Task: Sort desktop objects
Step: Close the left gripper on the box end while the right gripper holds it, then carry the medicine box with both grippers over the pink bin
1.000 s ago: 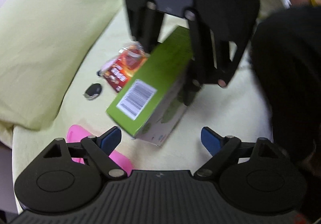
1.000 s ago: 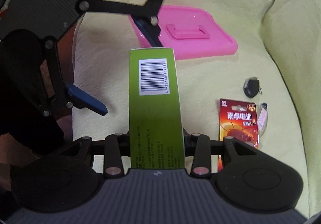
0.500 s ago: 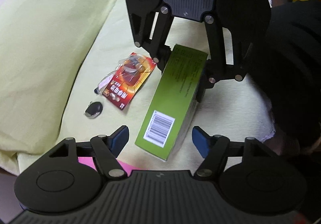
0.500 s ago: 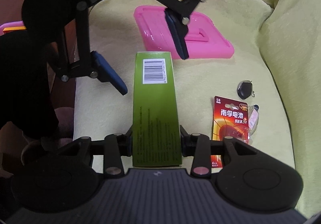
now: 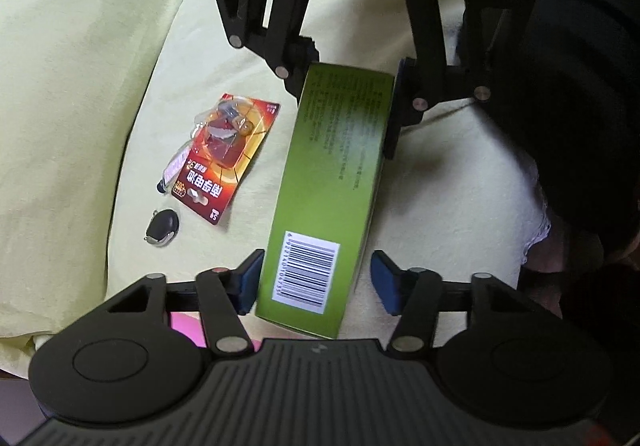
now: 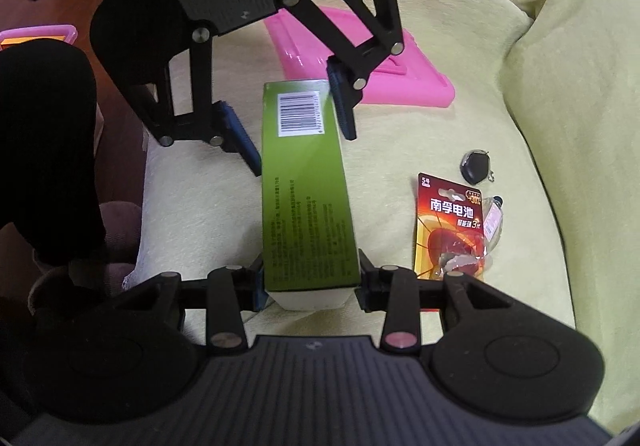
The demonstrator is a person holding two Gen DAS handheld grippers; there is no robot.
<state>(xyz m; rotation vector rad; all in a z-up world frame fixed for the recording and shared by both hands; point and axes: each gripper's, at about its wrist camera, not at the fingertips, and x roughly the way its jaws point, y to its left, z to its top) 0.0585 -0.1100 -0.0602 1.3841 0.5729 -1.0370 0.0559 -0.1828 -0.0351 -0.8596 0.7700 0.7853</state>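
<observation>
A long green box (image 5: 336,166) with a barcode label is held above the yellow-green cushion. My right gripper (image 6: 311,286) is shut on its plain end, pads pressed to both sides. From the left wrist view that right gripper (image 5: 348,94) shows at the top. My left gripper (image 5: 316,282) is open, its blue pads (image 5: 384,282) on either side of the barcode end, with a gap on the right side. Seen by the right wrist camera, the left gripper (image 6: 290,122) straddles the far end of the green box (image 6: 304,198).
A red battery pack (image 6: 448,226), a black key fob (image 6: 474,168) and a small clear tagged item (image 6: 492,218) lie on the cushion (image 6: 560,126). A pink lid (image 6: 400,78) lies behind the left gripper. A person's dark-clothed leg (image 6: 44,150) is at the left.
The left gripper has come forward so the box's barcode end now sits between its open fingers. The box has turned in line with both grippers; the right stays shut on it.
</observation>
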